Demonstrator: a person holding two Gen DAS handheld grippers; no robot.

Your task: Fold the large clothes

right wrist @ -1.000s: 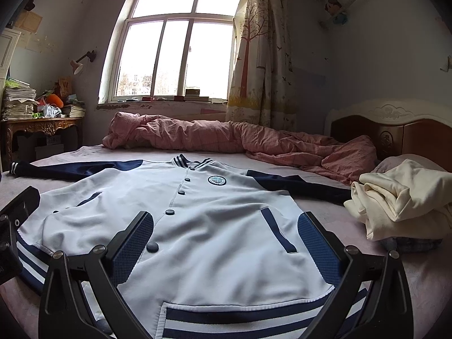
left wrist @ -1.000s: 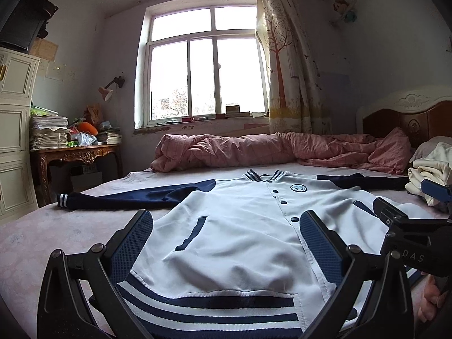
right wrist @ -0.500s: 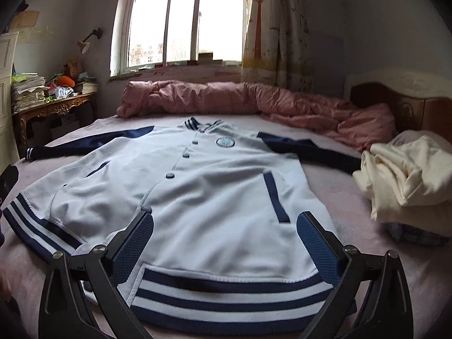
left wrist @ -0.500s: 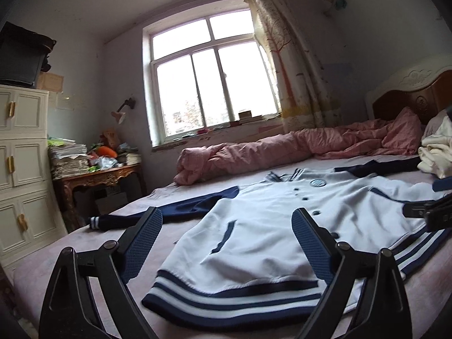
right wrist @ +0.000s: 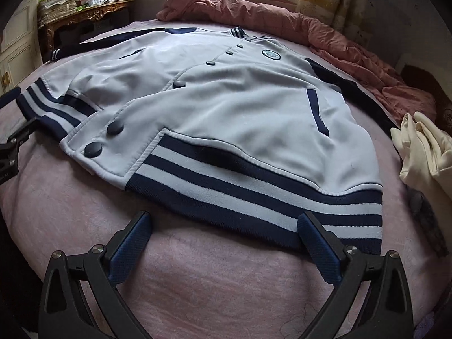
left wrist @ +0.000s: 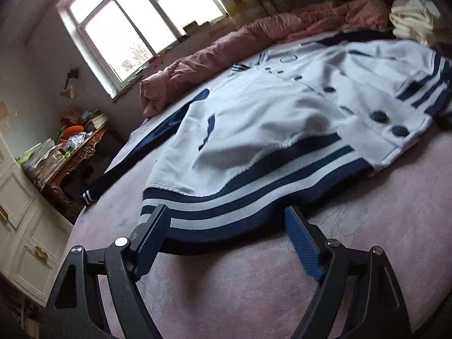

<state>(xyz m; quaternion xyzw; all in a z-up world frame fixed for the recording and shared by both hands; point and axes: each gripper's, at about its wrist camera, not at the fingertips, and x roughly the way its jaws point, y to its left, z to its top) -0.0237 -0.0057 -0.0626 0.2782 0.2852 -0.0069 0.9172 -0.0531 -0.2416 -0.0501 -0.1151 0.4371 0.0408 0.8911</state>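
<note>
- My left gripper (left wrist: 227,220) sits low over the bed, jaws spread wide but they've just been closing in a bit. Nothing's clamped: the ribbed blue pads (left wrist: 303,247) frame the jacket's hem without pressing on it.
- My right gripper (right wrist: 224,228) is gaping too, holding nothing, with its textured blue pads either side of the hem's near edge. Can't tell if the tips actually touch the fabric.
- The jacket (right wrist: 226,99) lies spread flat on the bed, front up and buttoned: smooth white body, knitted navy-and-white striped hem (right wrist: 254,195) closest to me, dark round snap buttons (right wrist: 93,149) along the placket, a round badge (right wrist: 269,53) on the chest, navy sleeves stretched out to both sides.
- Under it is a fuzzy pale pink bedsheet (right wrist: 212,288) with a faint floral print.
- Further back there's a crumpled pink quilt (right wrist: 254,11) bunched along the far edge, and a soft cream garment pile (right wrist: 426,152) just beside the jacket's right side.
- Carved wooden table (left wrist: 76,155) stacked with papers off to the left, under the window (left wrist: 141,22).
</note>
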